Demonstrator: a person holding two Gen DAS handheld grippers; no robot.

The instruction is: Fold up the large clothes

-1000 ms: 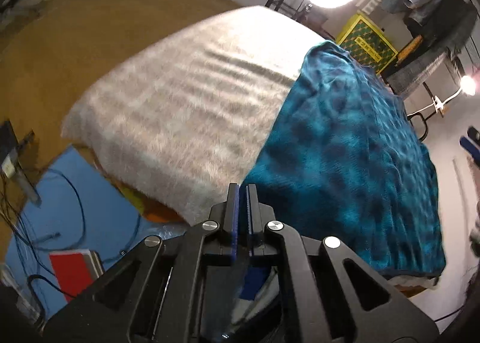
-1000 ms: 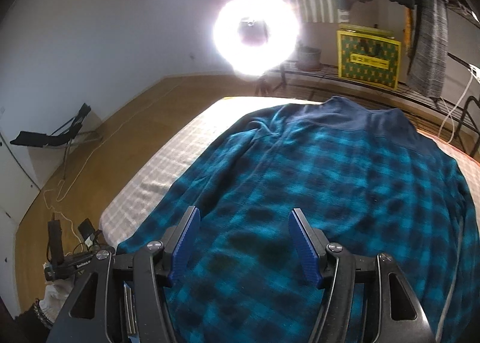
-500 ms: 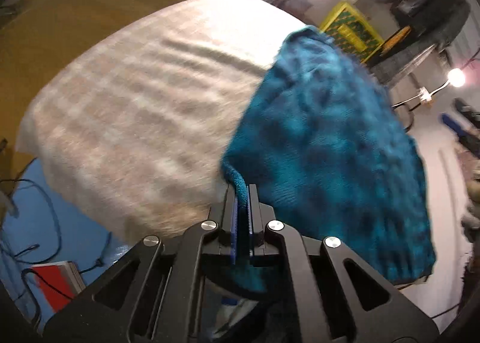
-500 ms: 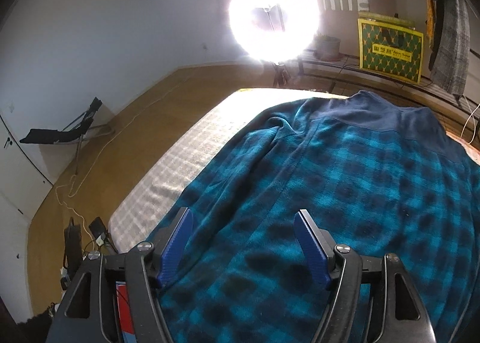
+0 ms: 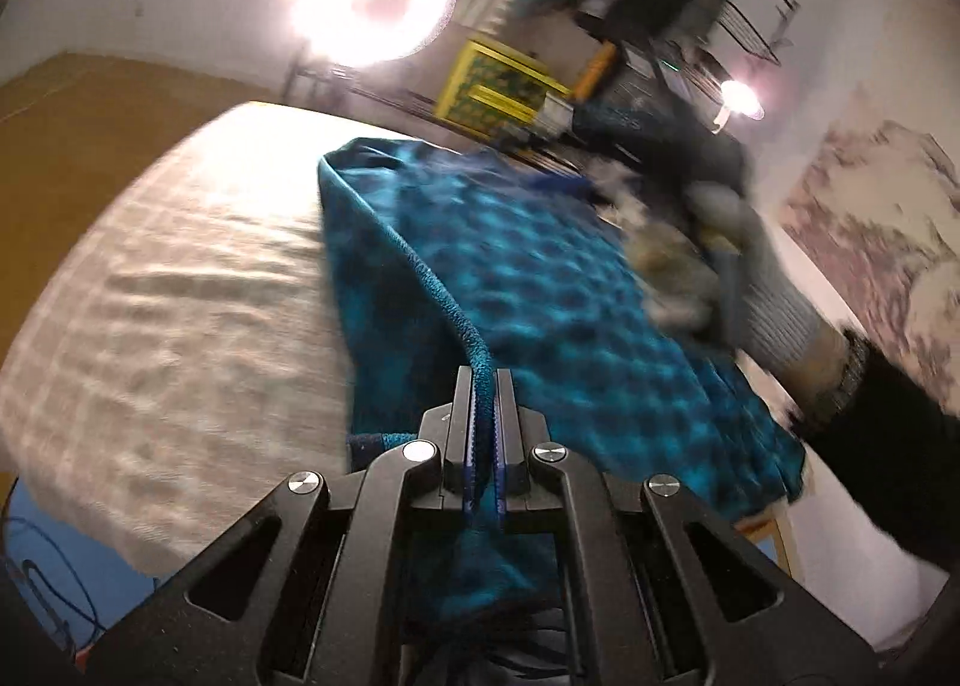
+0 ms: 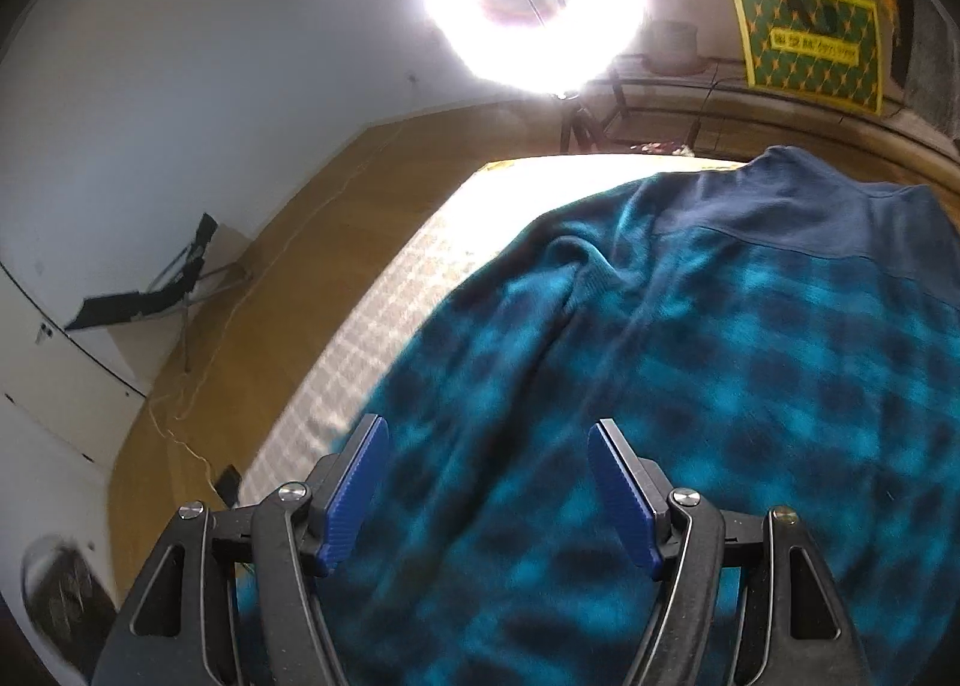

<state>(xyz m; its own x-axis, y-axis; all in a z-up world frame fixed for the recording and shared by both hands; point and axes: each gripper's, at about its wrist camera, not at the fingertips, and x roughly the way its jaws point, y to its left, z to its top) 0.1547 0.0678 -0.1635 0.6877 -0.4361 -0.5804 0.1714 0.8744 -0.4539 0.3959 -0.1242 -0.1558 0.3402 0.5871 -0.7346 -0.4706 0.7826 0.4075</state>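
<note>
A large teal and dark blue checked fleece shirt (image 5: 540, 278) lies spread on a bed with a pale checked cover (image 5: 180, 290). My left gripper (image 5: 483, 386) is shut on the shirt's hem edge and holds it lifted, so a ridge of cloth runs from the jaws toward the far corner. In the right wrist view the same shirt (image 6: 690, 386) fills the frame, navy collar (image 6: 810, 206) at the far end. My right gripper (image 6: 489, 464) is open and empty, hovering over the shirt's lower part.
A bright ring light (image 5: 375, 5) stands beyond the bed. A yellow crate (image 5: 498, 86) and a rack of hanging clothes (image 5: 660, 26) are behind. The person's other arm in a dark sleeve (image 5: 870, 416) crosses the right side. Wooden floor (image 6: 270, 296) lies left of the bed.
My left gripper has lifted the hem and swung to look along the bed toward the ring light. My right gripper has moved slightly nearer the shirt, still open.
</note>
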